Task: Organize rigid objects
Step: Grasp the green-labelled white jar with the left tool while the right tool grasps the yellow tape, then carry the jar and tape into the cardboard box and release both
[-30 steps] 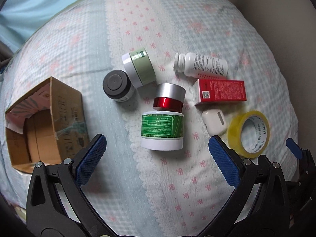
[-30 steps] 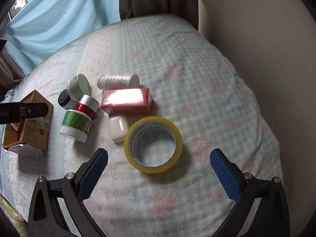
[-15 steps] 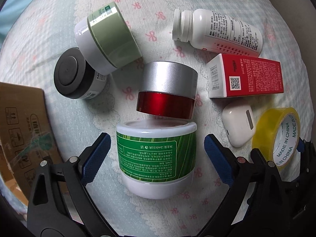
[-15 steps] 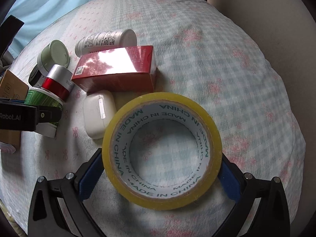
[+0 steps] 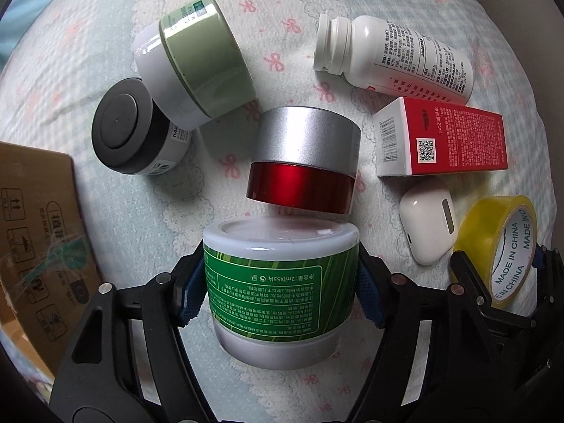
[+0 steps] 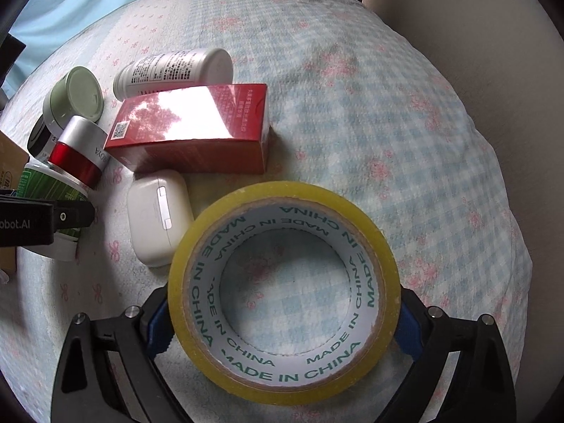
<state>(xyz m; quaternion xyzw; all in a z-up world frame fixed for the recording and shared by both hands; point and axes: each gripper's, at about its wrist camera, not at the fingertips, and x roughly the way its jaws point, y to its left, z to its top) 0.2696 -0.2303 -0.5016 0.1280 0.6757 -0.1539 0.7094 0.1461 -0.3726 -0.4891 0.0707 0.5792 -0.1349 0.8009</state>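
Soft bedspread [image 5: 105,35] wobbles, so I squeeze slowly. My left claw [image 5: 282,289], just closing, hugs the green-label jar [image 5: 278,292] at six o'clock; my right claw [image 6: 282,320] pinches the yellow tape roll [image 6: 283,292]. Lift straight up.

Open quilt [image 6: 405,134] right of the tape roll [image 6: 282,380]; left, the earbud case [image 6: 155,218] crowds close

the bedspread [image 6: 405,134] is soft, puckered cloth with a matt weave. the green-labelled jar [image 5: 278,292] is smooth white plastic under a glossy printed label. the red jar [image 5: 303,165] gleams like glass beneath a brushed-metal lid. the tape roll [image 6: 282,292] is glossy yellow film on a paper core. the red carton [image 6: 197,123] is shiny card, and the cardboard box [image 5: 35,225] is matt.
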